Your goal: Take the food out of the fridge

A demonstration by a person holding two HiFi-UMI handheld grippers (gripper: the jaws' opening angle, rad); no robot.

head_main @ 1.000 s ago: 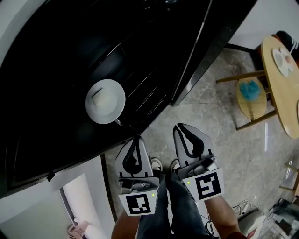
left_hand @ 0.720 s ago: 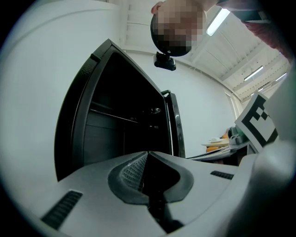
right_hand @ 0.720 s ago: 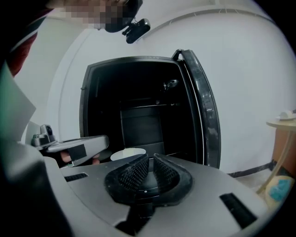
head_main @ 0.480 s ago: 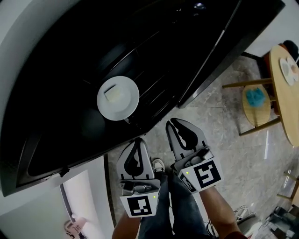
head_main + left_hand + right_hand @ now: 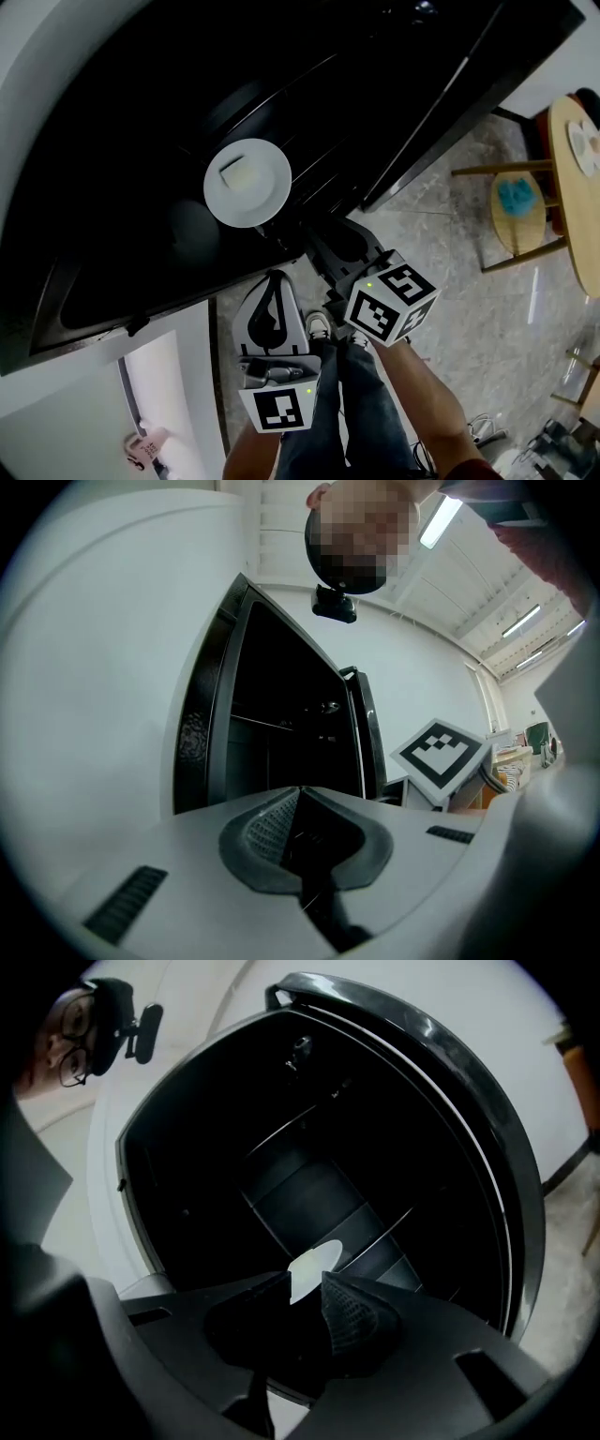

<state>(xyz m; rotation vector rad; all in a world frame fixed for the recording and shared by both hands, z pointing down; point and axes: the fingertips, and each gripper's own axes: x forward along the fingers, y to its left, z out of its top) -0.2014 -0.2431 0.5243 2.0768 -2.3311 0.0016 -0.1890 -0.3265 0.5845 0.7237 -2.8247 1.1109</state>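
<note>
Down at the near edge, the person's legs (image 5: pixel 337 412) and shoes (image 5: pixel 317 326) stand on the stone floor (image 5: pixel 459 309), with a forearm behind each tool. The left gripper (image 5: pixel 272 286) is held low and level in front of the legs, well short of the fridge. In the left gripper view its jaws are pressed together at the tips, with nothing between them (image 5: pixel 298 794).

The right gripper (image 5: pixel 323 242) is farther forward and rolled over, so its cube (image 5: pixel 391 305) shows two marker faces. It points into the open fridge (image 5: pixel 122 141). Its jaws have just been opening and now stand apart. In the right gripper view the plate (image 5: pixel 314 1265) shows through the gap beyond the tips, and the pads do not press on it.

Just past those tips, the white plate (image 5: pixel 267 197) sits on a wire shelf inside the dark fridge, near the front edge. On it lies the food (image 5: pixel 234 174), a pale square piece, left of the plate's middle. Whether the right tips touch the plate's rim cannot be told from the head view. The black door (image 5: pixel 450 103) hangs open to the right.

Farther off on the right, a wooden stool (image 5: pixel 514 220) carries a blue thing (image 5: pixel 511 195), and beside it stands a round wooden table (image 5: pixel 572 206).
</note>
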